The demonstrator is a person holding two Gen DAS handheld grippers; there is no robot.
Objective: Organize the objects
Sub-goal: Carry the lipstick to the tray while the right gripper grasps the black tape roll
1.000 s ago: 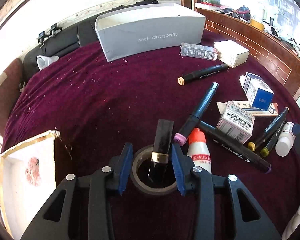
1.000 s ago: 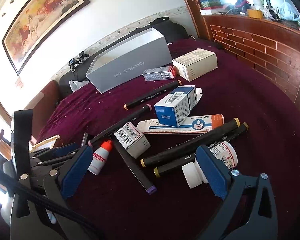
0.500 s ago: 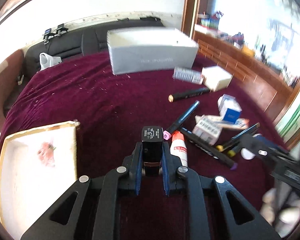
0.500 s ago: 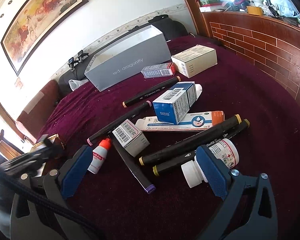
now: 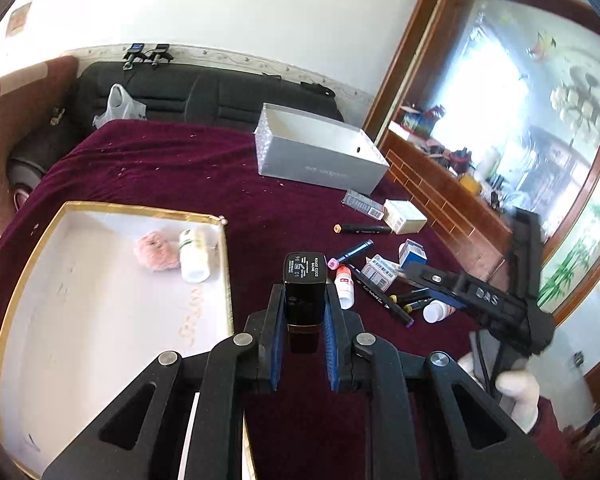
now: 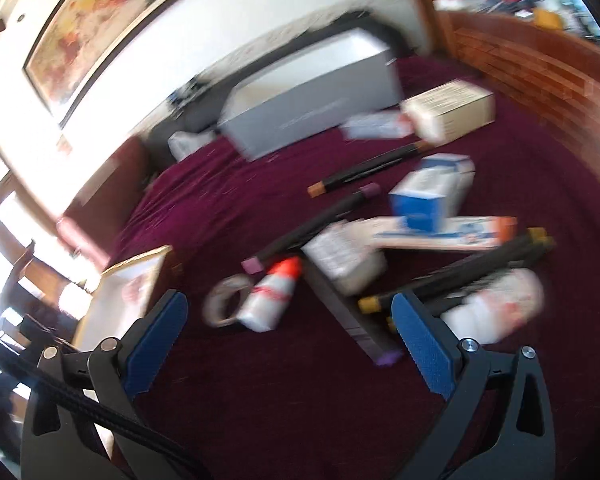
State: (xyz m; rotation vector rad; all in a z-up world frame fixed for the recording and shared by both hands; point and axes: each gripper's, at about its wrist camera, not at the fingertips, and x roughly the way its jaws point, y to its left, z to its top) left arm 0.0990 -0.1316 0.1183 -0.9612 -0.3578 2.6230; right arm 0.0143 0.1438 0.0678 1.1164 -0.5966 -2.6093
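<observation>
Between my left gripper's (image 5: 303,312) pads, a black lipstick tube (image 5: 305,292) is clamped above the maroon bench (image 5: 160,168), beside the white tray (image 5: 100,320). My right gripper (image 6: 288,344) gapes wide, empty, over scattered markers (image 6: 364,168).

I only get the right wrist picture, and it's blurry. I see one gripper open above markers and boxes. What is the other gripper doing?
Observer: The left gripper is shut on a black lipstick tube.
Operator: Is there anywhere nearby to put it?
Observer: A white tray with a gold rim lies on the cloth just left of that gripper; it looks like a likely spot.
Operator: My view only shows a corner of that. Is anything in it?
Observer: Yes, a white pill bottle lies on its side beside a pink puff.
</observation>
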